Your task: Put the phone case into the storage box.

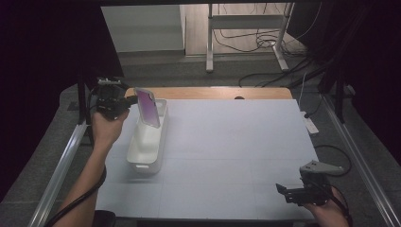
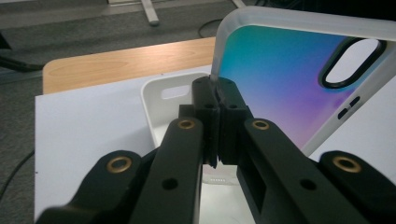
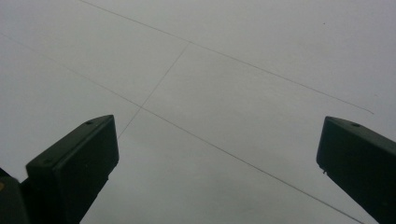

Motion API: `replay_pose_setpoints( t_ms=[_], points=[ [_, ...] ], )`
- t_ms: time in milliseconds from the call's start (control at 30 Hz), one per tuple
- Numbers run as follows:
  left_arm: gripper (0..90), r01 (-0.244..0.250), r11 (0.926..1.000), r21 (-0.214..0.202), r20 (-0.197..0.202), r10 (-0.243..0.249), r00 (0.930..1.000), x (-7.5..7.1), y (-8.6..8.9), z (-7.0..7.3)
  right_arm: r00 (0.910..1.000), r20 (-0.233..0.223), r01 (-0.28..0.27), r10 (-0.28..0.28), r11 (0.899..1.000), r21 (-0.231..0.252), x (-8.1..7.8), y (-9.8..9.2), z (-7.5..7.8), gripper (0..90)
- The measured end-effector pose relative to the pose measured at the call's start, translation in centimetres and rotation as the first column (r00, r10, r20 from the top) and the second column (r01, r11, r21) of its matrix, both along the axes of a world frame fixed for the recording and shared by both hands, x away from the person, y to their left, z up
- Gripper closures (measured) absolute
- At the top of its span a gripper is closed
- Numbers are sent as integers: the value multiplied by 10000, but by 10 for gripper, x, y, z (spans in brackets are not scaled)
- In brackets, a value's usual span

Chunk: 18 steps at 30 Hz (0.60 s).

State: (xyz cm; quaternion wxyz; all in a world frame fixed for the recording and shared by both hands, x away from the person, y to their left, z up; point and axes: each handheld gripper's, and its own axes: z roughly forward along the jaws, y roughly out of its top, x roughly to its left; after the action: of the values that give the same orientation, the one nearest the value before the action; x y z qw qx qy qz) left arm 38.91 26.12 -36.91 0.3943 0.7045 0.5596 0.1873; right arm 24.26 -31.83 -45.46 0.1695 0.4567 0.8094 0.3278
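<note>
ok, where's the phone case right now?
In the high view the phone case sits far left, held upright by the left tool above the far end of the white tray.

white tabletop sheet (image 1: 227, 156) with thin grid lines covered most of a light wooden table (image 1: 213, 92), whose far edge stayed bare. metal-legged stand (image 1: 246, 38) stood on grey floor (image 1: 189, 71) behind the table, black cables (image 1: 265, 42) tangled beneath it. white power strip (image 1: 309, 124) lay at right.
</note>
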Motion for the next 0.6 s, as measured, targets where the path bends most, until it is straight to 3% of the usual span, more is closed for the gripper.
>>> replay_pose_setpoints(
  t_ms=[600],
  points=[
    [884,-504,9976,467,85,500,9987,25,-3,-15,9998,-98,-160,159,9998,-80,0,1,0,0]
  ],
)
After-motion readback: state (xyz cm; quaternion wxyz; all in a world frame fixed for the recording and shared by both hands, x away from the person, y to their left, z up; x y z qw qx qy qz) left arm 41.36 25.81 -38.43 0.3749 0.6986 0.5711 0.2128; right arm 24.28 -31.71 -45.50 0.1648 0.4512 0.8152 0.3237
